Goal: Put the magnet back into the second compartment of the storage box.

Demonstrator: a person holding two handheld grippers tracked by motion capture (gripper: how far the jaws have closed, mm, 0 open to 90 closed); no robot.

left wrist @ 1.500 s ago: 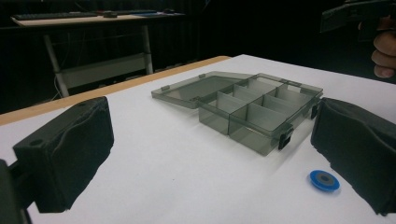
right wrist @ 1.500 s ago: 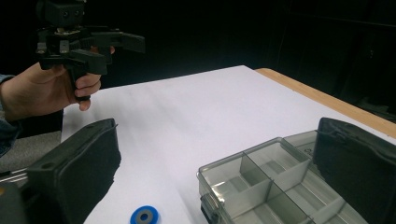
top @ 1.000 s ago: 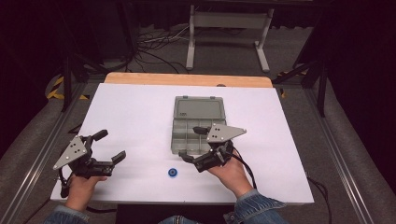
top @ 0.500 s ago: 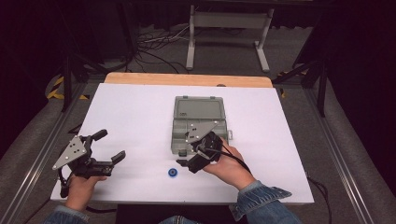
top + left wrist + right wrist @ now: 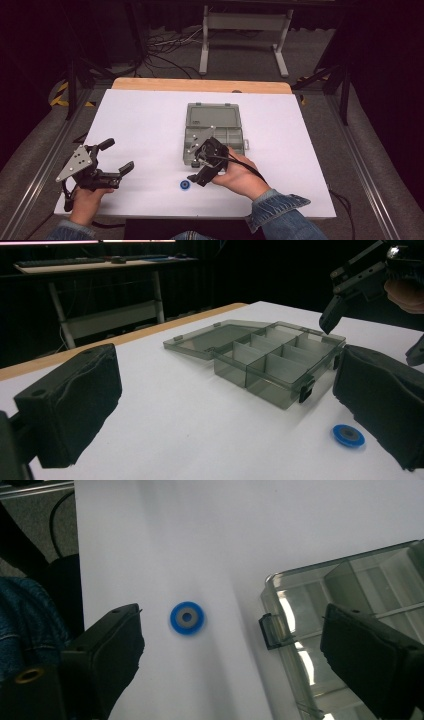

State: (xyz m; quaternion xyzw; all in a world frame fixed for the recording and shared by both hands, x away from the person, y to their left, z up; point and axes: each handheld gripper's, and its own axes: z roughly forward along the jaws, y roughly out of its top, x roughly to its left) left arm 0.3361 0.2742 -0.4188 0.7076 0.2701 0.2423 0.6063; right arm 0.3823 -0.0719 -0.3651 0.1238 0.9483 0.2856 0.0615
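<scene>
White sheeting covers the table [image 5: 140,120], with a strip of bare wood along its far edge and dark floor, cables and a metal stand beyond.

At the left, the person's left hand [image 5: 86,201] comes in from the bottom edge, its forearm cut off by the frame, and holds the left gripper [image 5: 116,159] low near the table's front left corner. Its jaws stand wide apart with nothing between them. In the left gripper view they frame the scene at either side, out of focus and cropped by the picture's edges.

Between the two hands, close to the front edge, a small blue disc [image 5: 185,185] with a grey centre lies flat on the sheet. In the right gripper view the disc [image 5: 186,617] is slightly blurred and sits in the gap between the open jaws, nearer the left one, touching neither.

Behind it the grey translucent compartment box [image 5: 214,131] lies open, lid flat toward the far side. Its near compartments are partly hidden in the high view by the right gripper [image 5: 198,174]. What the compartments hold cannot be made out.

At the right, the right hand [image 5: 239,176], in a denim sleeve, reaches inward and tips that gripper down toward the disc, jaws spread and empty.
</scene>
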